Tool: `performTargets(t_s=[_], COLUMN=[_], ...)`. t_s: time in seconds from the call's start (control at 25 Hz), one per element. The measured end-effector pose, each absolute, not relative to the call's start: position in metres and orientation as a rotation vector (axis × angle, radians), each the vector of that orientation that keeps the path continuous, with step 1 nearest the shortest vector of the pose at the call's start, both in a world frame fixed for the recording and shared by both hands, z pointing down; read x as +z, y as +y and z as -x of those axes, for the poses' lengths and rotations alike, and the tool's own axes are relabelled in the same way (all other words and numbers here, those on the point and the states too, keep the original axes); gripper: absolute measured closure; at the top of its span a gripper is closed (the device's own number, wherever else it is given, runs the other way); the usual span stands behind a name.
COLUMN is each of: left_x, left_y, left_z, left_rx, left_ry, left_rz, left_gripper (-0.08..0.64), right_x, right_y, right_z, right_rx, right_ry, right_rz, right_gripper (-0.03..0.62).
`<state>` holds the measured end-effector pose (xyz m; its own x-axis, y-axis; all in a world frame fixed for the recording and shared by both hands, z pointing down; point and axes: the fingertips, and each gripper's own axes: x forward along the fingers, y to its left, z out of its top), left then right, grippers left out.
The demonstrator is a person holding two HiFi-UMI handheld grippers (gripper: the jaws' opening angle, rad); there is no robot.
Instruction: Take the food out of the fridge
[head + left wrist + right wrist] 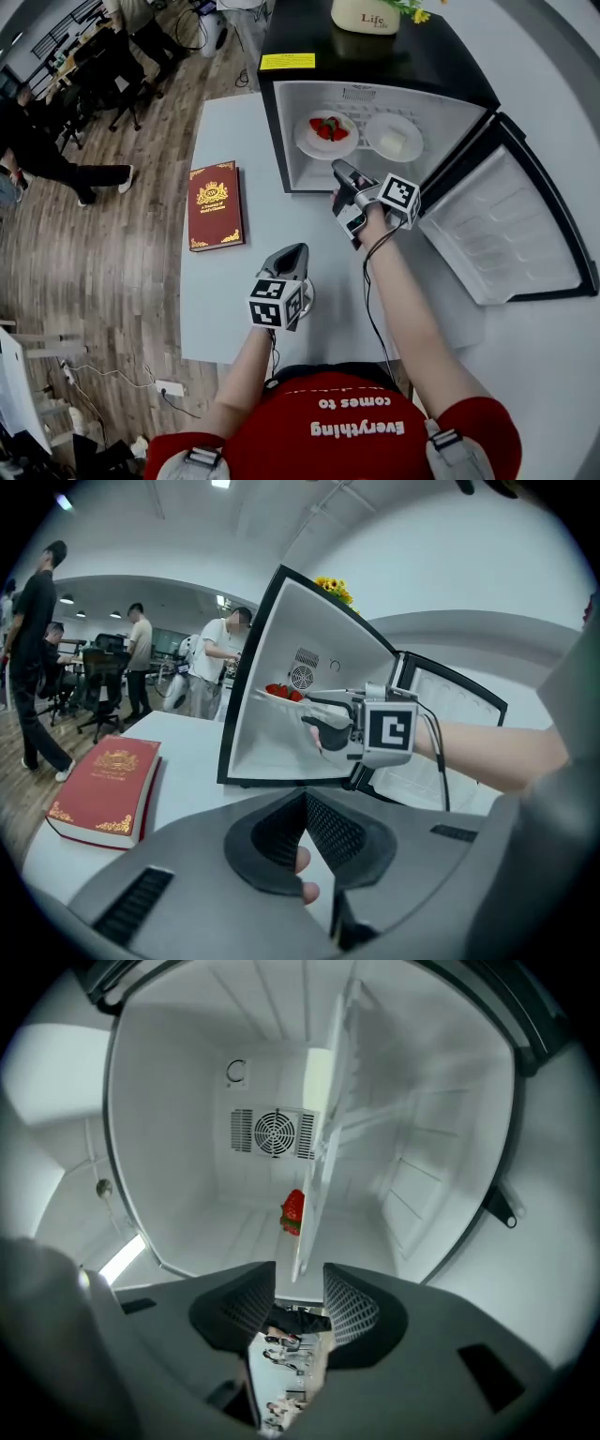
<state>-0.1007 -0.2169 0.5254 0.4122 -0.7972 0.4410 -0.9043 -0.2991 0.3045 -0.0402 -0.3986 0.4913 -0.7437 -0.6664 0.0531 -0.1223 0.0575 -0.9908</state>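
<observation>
My right fingers (352, 1307), spread and empty, face the strawberry plate (309, 142) in the fridge (441, 66); best slide in level, then clench its rim; left fingers (333, 832) closed, idle

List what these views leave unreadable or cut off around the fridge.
White food on its plate: too small in the head view to identify.
Book title: too small in the head view, blurred in the left gripper view.
Flower pot: cut off by the head view's top edge.
Yellow label on the fridge: print too small, head view.
</observation>
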Motion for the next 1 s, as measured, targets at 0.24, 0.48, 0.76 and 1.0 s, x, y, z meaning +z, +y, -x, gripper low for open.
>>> performTargets(t_s=[0.24, 0.48, 0.76, 1.0], left_x=[0.538, 0.543, 0.536, 0.523], left_y=[-0.218, -0.216, -0.214, -0.205], left_z=[0.107, 0.111, 0.119, 0.124], left_rx=[0.305, 0.319, 0.307, 0.282], left_ry=[-1.441, -1.437, -1.468, -1.493], left_rz=[-2.136, -2.127, -2.129, -2.146], left_gripper=[0.558, 0.558, 0.558, 0.558], right_x=[0.501, 0.505, 0.495, 0.473], right_y=[-0.433, -0.436, -0.43, -0.405], right_z=[0.045, 0.044, 0.04, 0.028], right_rx=[-1.811, -1.739, -1.703, -1.651], right_ry=[1.719, 1.736, 1.795, 1.826], right_rz=[0.774, 0.784, 0.766, 0.719], right_gripper=[0.445, 0.502, 0.568, 0.568])
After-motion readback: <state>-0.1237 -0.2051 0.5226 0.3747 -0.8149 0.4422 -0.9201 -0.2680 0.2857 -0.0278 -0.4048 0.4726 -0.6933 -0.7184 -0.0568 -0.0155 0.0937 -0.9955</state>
